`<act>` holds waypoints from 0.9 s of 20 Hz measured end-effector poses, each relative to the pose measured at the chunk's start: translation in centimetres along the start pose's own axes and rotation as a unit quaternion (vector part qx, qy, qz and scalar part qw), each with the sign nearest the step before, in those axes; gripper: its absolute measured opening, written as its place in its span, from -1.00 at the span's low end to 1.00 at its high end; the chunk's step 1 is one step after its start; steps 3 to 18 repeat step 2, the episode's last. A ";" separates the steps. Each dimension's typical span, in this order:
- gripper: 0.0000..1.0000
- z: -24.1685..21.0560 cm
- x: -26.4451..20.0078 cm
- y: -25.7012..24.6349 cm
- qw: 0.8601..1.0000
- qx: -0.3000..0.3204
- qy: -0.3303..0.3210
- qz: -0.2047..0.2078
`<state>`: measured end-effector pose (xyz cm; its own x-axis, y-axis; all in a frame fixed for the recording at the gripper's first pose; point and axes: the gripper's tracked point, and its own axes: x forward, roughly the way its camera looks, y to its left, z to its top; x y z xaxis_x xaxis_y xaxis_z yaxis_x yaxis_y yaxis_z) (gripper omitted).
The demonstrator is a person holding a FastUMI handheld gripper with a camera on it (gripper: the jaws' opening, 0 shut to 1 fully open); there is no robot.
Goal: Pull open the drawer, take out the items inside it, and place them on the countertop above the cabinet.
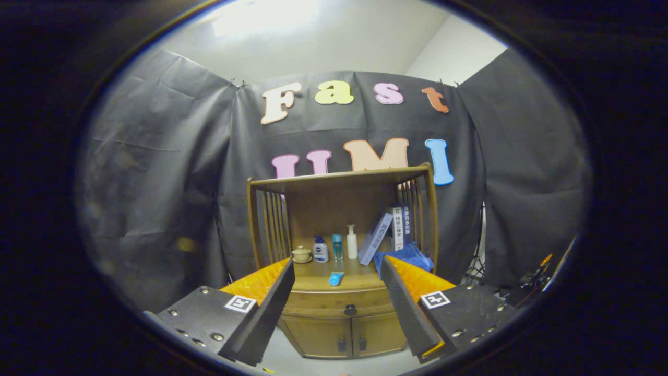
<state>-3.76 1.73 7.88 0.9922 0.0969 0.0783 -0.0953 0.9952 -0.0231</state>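
Note:
A wooden cabinet stands well beyond my fingers. Its drawer is shut, with a small dark knob at its middle. Above the drawer is the countertop. A blue tube lies on it near the front edge. My gripper is open, its fingers spread wide to either side of the drawer front, holding nothing and far from the cabinet.
On the countertop stand a small lidded cup, a white-and-blue bottle, a clear blue bottle, a white pump bottle, leaning books and a blue cloth. Two cabinet doors sit below the drawer. A tripod stands at the right.

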 end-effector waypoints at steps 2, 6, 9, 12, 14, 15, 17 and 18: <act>0.97 -0.3 0.1 -0.4 1.000 -0.008 0.001 -0.005; 0.97 -0.3 0.1 -0.4 1.000 -0.008 0.001 -0.005; 0.97 -0.3 0.1 -0.4 1.000 -0.008 0.001 -0.005; 0.97 -0.3 0.1 -0.4 1.000 -0.008 0.001 -0.005; 0.97 -0.3 0.1 -0.4 1.000 -0.008 0.001 -0.005; 0.97 -0.3 0.1 -0.4 1.000 -0.008 0.001 -0.005; 0.97 -0.3 0.1 -0.4 1.000 -0.008 0.001 -0.005; 0.97 -0.3 0.1 -0.4 1.000 -0.008 0.001 -0.005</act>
